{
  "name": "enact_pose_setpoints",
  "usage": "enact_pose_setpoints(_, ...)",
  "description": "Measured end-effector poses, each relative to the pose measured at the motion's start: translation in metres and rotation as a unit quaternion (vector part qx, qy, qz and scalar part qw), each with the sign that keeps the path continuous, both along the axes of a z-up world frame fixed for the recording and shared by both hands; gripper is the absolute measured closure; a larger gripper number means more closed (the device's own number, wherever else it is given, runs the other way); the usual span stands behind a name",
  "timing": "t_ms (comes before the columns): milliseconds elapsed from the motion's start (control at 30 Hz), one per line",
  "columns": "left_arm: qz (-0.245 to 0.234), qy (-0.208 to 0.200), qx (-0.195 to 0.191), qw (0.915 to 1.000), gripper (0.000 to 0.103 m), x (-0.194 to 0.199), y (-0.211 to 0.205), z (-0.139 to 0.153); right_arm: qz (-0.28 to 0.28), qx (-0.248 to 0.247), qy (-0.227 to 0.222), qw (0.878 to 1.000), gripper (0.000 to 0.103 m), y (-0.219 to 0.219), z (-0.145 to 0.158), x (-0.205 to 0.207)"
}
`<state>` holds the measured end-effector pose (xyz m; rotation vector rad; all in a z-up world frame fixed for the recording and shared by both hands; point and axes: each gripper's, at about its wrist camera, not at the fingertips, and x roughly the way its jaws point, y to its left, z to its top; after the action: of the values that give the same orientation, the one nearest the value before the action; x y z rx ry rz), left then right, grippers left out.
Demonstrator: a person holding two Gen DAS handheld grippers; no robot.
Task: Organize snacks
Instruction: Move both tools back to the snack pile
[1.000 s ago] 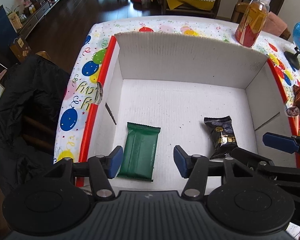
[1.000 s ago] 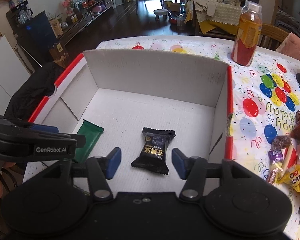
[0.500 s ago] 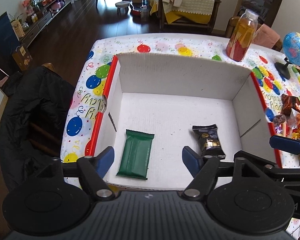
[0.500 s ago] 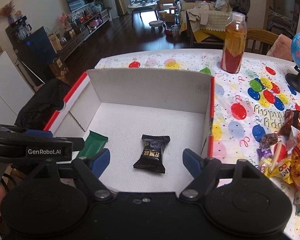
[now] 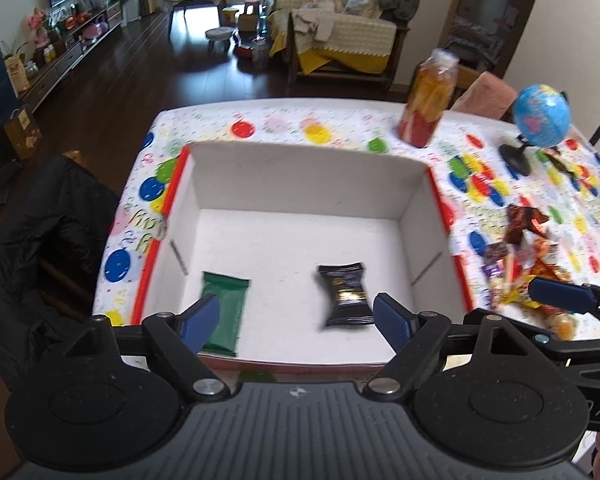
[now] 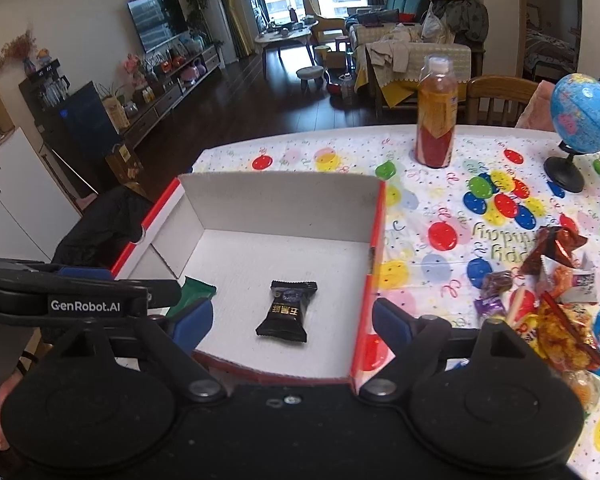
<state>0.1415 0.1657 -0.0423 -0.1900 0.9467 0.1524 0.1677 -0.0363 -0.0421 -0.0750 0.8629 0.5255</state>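
Observation:
A white cardboard box (image 5: 308, 176) with red edges sits on the balloon-print tablecloth. On its floor lie a green packet (image 5: 224, 312) at the left and a black packet (image 5: 344, 294) at the right. My left gripper (image 5: 296, 320) hovers above the box's near edge, its jaws opening wide, with nothing between the pads. In the right wrist view the black packet (image 6: 286, 312) lies flat in the box (image 6: 280, 200), and the green packet (image 6: 192, 290) is partly hidden. My right gripper (image 6: 292, 324) hangs above the near edge, jaws opening and holding nothing.
A heap of loose snack packets (image 6: 556, 312) lies on the cloth right of the box. A tall orange drink bottle (image 6: 436, 120) and a small blue globe (image 6: 580, 120) stand at the back. A chair with a black jacket (image 5: 48, 240) is left of the table.
Both grippers have risen and pulled back from the box floor, and their jaws have spread wider. The green and black packets stay lying where they were.

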Motion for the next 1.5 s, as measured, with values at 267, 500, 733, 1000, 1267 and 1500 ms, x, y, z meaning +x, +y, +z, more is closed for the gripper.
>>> enact_pose_setpoints(267,-0.019,-0.03,-0.018,0.9992,0.006,-0.008,-0.033,0.017,-0.01,0.014,-0.021,1.0,0.011,-0.041,0.022,-0.016)
enact_pose_setpoints(500,-0.049,-0.049,-0.031,0.9971,0.005,-0.011,-0.074,0.028,-0.023,0.033,-0.044,0.998,0.006,-0.084,0.032,-0.028)
enact_pose_setpoints(733,-0.074,-0.05,-0.042,0.9951,0.005,-0.004,-0.119,0.024,-0.066,0.028,-0.058,0.996,0.005,-0.142,0.028,-0.035)
enact_pose_setpoints(1000,-0.109,-0.029,-0.05,0.9923,0.005,0.012,-0.171,0.005,-0.11,0.007,-0.052,0.993,0.005,-0.203,0.012,-0.035)
enact_pose_setpoints(1267,-0.148,-0.011,-0.051,0.9875,0.005,0.036,-0.221,-0.012,-0.136,-0.012,-0.042,0.99,0.008,-0.246,-0.01,-0.024)
enact_pose_setpoints(1500,-0.205,0.001,-0.036,0.9782,0.005,0.062,-0.263,-0.026,-0.128,-0.015,-0.018,0.991,0.014,-0.272,-0.034,-0.01)
